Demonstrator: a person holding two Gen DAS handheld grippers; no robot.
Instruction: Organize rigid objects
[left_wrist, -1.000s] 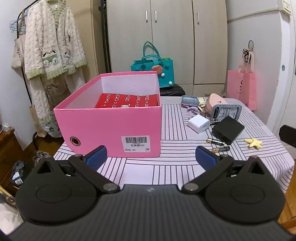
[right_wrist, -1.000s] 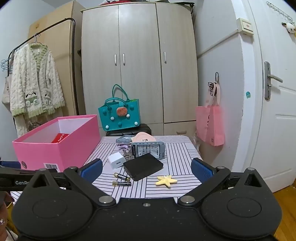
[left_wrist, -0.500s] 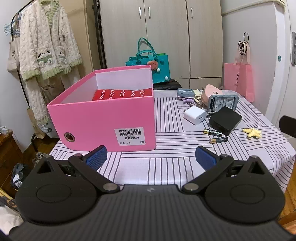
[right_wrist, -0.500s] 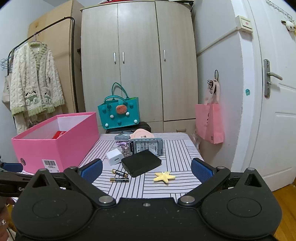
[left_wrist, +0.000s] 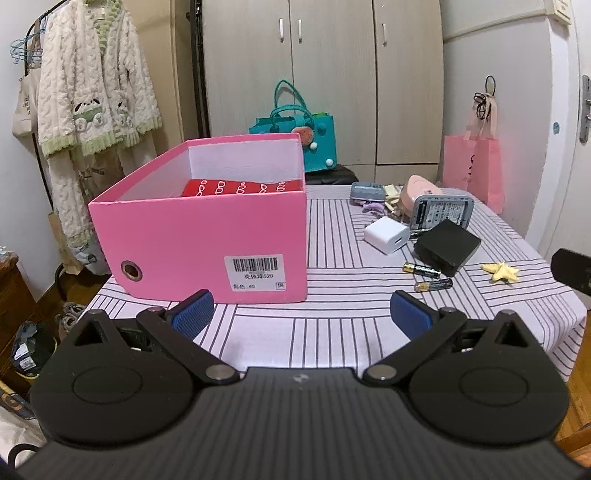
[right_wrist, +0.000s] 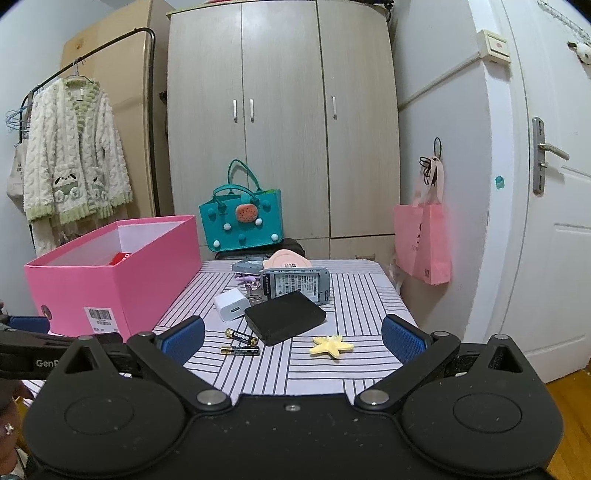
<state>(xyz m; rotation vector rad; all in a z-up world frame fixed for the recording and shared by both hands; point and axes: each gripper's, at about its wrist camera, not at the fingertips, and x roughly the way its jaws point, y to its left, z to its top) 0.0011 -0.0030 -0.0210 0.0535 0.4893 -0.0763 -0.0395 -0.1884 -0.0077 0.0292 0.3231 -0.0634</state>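
— Left wrist view?
— Left gripper spread wide, empty, low over the striped tablecloth. Just ahead and left of the fingers, a pink box with a barcode label reading "520" and "40", the other characters too small to read. Inside the box, a red packet. Ahead to the right: white charger, black box, two batteries, yellow star, grey device with unreadable print. Compared with half a second ago, box sitting nearer and larger; right gripper's edge still at far right.

— Right wrist view?
— Right gripper likewise spread, holding nothing. Straight ahead between the fingers: batteries, black box, star. Charger slightly left, pink box far left. "GenR" legible on the left gripper at lower left. Against the earlier frame, table items slightly nearer.
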